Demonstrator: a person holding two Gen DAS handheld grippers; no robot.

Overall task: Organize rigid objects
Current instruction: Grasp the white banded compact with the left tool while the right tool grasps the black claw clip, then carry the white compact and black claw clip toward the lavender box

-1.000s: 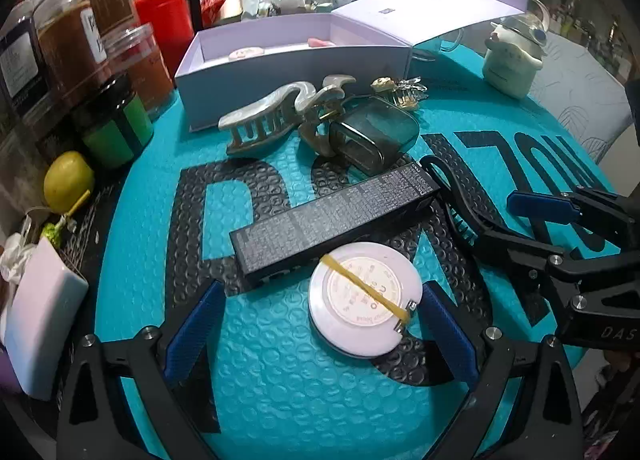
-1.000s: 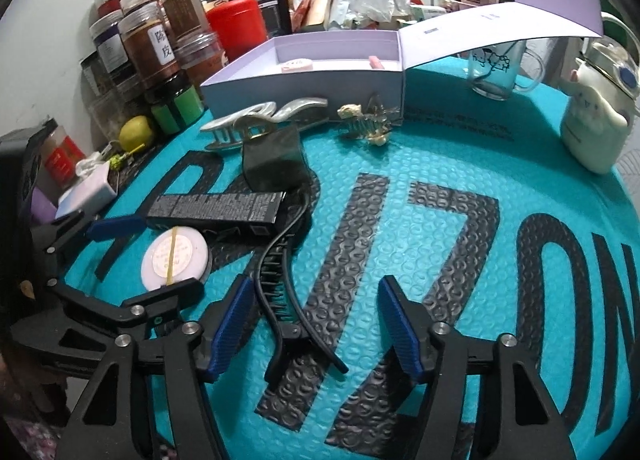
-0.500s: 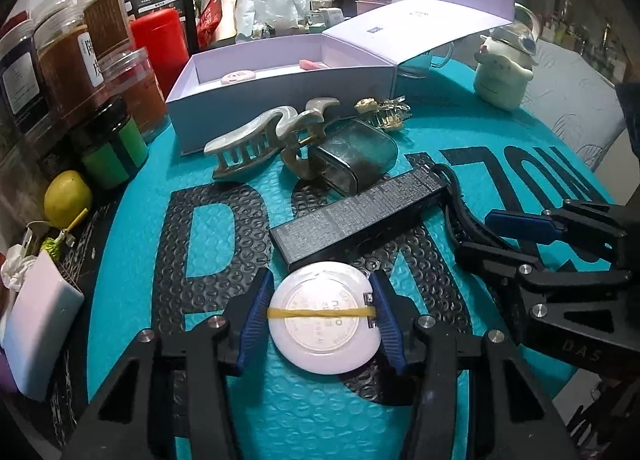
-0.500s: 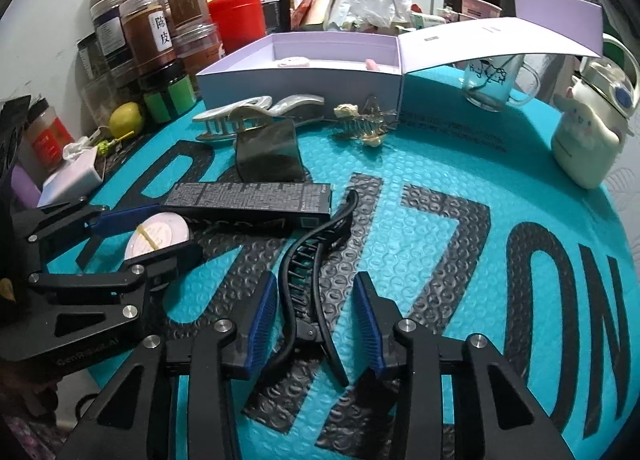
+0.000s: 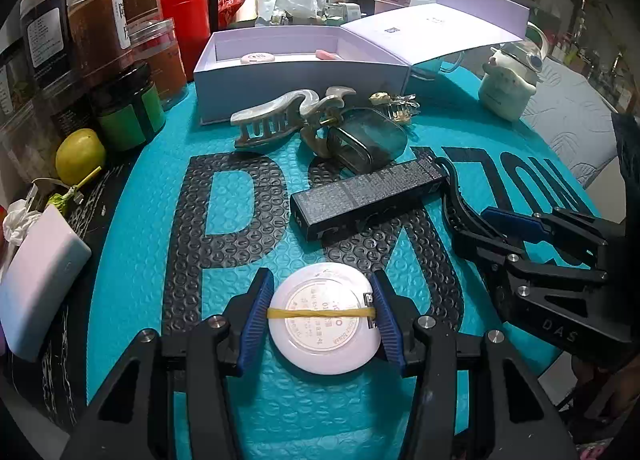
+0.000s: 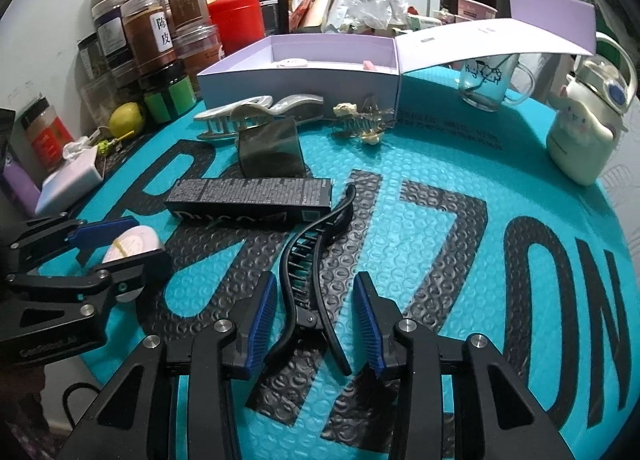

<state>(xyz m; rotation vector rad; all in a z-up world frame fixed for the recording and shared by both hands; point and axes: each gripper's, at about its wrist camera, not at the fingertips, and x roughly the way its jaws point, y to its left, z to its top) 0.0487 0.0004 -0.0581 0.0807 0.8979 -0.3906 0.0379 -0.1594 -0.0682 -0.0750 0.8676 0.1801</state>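
Note:
My left gripper [image 5: 323,314] is shut on a round white compact [image 5: 325,318] bound with a yellow rubber band, on the teal bubble mat [image 5: 136,228]. The compact also shows in the right wrist view [image 6: 130,250]. My right gripper [image 6: 316,314] is open around the hinge end of a black hair clip [image 6: 310,272], pads apart from it on both sides. A long black box [image 5: 370,196], a dark translucent case [image 5: 366,140], a pearl claw clip [image 5: 276,122] and a gold clip [image 5: 394,104] lie further back. The open lilac box [image 5: 296,72] holds two small items.
Spice jars [image 5: 96,32], a red canister [image 5: 186,28] and a lime [image 5: 80,156] crowd the left edge. A white power bank [image 5: 38,272] lies at left. A cream character flask [image 6: 584,128] and a glass mug [image 6: 486,80] stand at right.
My left gripper closed in on the compact and now grips it. My right gripper advanced over the black hair clip, narrowed, then widened slightly around it.

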